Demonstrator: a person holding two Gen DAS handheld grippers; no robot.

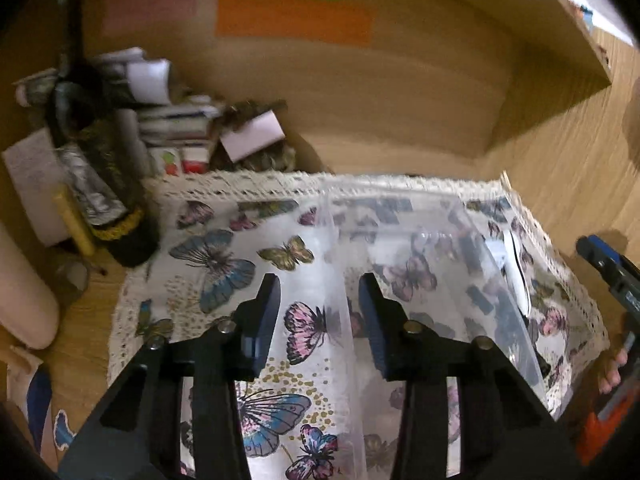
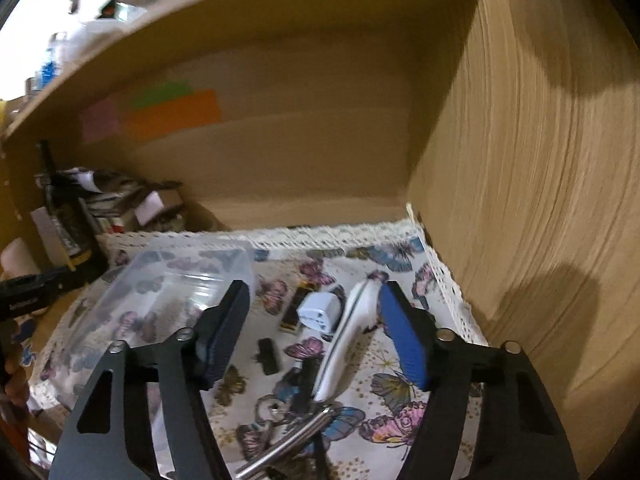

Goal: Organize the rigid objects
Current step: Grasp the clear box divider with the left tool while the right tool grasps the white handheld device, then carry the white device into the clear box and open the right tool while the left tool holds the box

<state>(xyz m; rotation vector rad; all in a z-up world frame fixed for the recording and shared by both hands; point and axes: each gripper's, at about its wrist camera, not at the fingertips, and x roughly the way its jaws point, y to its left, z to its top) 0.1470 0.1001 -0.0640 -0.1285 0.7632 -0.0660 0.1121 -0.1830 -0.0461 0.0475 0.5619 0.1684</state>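
A clear plastic box [image 1: 432,248] stands on a butterfly-print cloth [image 1: 224,264] inside a wooden cabinet; it also shows in the right wrist view [image 2: 168,296]. My left gripper [image 1: 318,320] is open, its jaws astride the box's near left wall without closing on it. My right gripper [image 2: 314,328] is open and empty above small items on the cloth: a white adapter plug [image 2: 320,312], a long white tool [image 2: 348,336], a dark lipstick-like tube [image 2: 294,312], a small black piece [image 2: 267,356] and metal rods with a key ring [image 2: 288,436].
Cluttered boxes and papers [image 1: 188,120] and a dark bottle [image 1: 104,184] stand at the cabinet's left back. The wooden side wall [image 2: 520,200] rises on the right. Coloured sticky notes [image 1: 292,20] are on the back wall. The right gripper [image 1: 612,268] shows at the right edge.
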